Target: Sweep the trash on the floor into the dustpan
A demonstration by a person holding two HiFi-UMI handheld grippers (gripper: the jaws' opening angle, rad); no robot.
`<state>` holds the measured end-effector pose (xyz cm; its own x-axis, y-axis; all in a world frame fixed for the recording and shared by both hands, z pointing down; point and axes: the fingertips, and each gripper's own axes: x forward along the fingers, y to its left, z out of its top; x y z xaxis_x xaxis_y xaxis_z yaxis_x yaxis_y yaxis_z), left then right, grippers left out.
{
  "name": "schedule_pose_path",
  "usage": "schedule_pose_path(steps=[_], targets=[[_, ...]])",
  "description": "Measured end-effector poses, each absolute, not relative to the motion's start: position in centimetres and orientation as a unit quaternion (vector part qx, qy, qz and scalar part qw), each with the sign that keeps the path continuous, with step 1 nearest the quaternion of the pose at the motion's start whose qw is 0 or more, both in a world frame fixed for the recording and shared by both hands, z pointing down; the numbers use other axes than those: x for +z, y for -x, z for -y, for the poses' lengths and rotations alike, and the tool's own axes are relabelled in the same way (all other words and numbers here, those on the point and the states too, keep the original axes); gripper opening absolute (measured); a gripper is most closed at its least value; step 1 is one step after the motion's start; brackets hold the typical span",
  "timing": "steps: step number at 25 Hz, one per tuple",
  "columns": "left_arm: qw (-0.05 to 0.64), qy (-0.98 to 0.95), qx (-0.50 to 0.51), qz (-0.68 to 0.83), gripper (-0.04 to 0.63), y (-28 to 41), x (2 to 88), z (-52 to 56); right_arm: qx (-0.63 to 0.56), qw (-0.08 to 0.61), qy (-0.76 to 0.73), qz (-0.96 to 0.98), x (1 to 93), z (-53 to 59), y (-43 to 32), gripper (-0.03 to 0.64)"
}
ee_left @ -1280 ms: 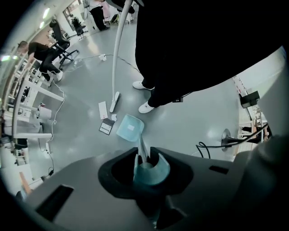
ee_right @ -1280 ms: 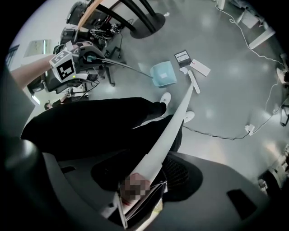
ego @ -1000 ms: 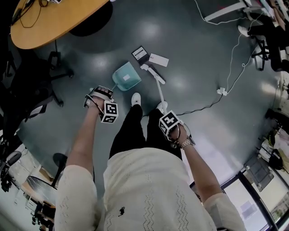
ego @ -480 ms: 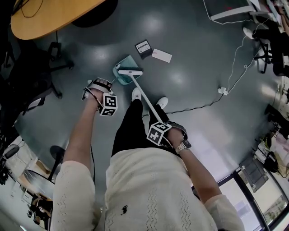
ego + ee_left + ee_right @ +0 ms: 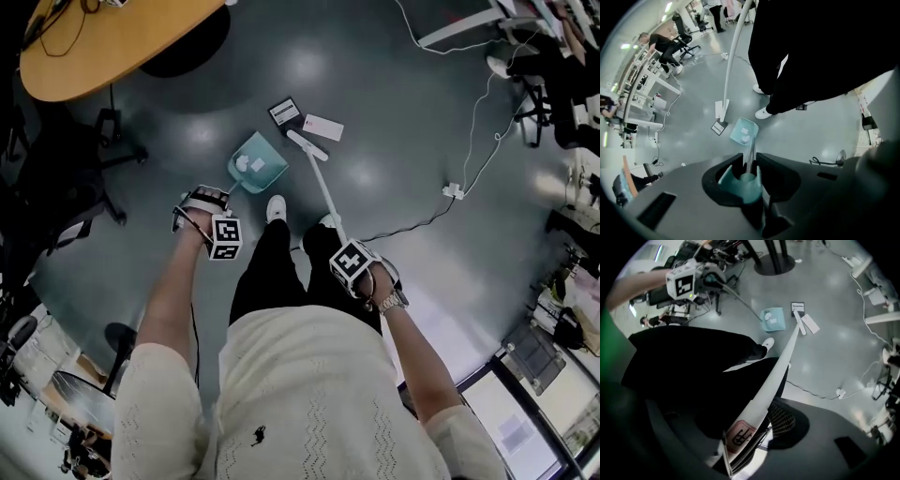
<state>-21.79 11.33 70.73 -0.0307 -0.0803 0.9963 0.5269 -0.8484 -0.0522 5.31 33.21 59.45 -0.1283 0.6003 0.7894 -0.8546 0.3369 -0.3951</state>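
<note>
On floor (image 5: 394,84), dustpan (image 5: 257,165) sat just ahead of person's shoes (image 5: 276,208), slightly left, w/ scraps (image 5: 246,162) lying in it. The broom (image 5: 325,187) head rested just right of pan; box (image 5: 284,112) & card (image 5: 322,127) lay right behind it. The left tongs (image 5: 202,199) clamped pan's handle, right tongs (image 5: 361,272) the broom shaft. The worktop (image 5: 103,42) stood far left, behind; cable (image 5: 412,225) ran at right.
</note>
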Motion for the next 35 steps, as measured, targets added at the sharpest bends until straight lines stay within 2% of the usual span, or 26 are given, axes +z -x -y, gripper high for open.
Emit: schedule_pose_path(steps=[7,12,18,25,29,35], targets=[[0.208,0.690,-0.675,0.158,0.095,16.6,69.1,-15.0,0.626,0.584,-0.221,0.467,57.7,-33.3,-11.4,0.216],[0.192,0.708,-0.665,0.142,0.095,11.5,68.3,-14.5,0.637,0.586,-0.208,0.455,58.7,-35.0,-16.3,0.218],[0.144,0.718,-0.665,0.145,0.095,5.2,67.1,-14.2,0.675,0.535,-0.198,0.469,59.4,-33.0,-24.6,0.218],[0.089,0.709,-0.686,0.134,0.094,0.1,66.7,-16.0,0.621,0.601,-0.185,0.468,60.3,-28.9,-34.6,0.218],[0.065,0.708,-0.692,0.126,0.094,-2.3,68.0,-16.6,0.600,0.622,-0.147,0.481,61.2,-27.3,-35.8,0.218],[0.018,0.701,-0.704,0.113,0.094,-4.0,69.6,-16.4,0.517,0.697,-0.082,0.491,61.9,-26.0,-35.9,0.218]])
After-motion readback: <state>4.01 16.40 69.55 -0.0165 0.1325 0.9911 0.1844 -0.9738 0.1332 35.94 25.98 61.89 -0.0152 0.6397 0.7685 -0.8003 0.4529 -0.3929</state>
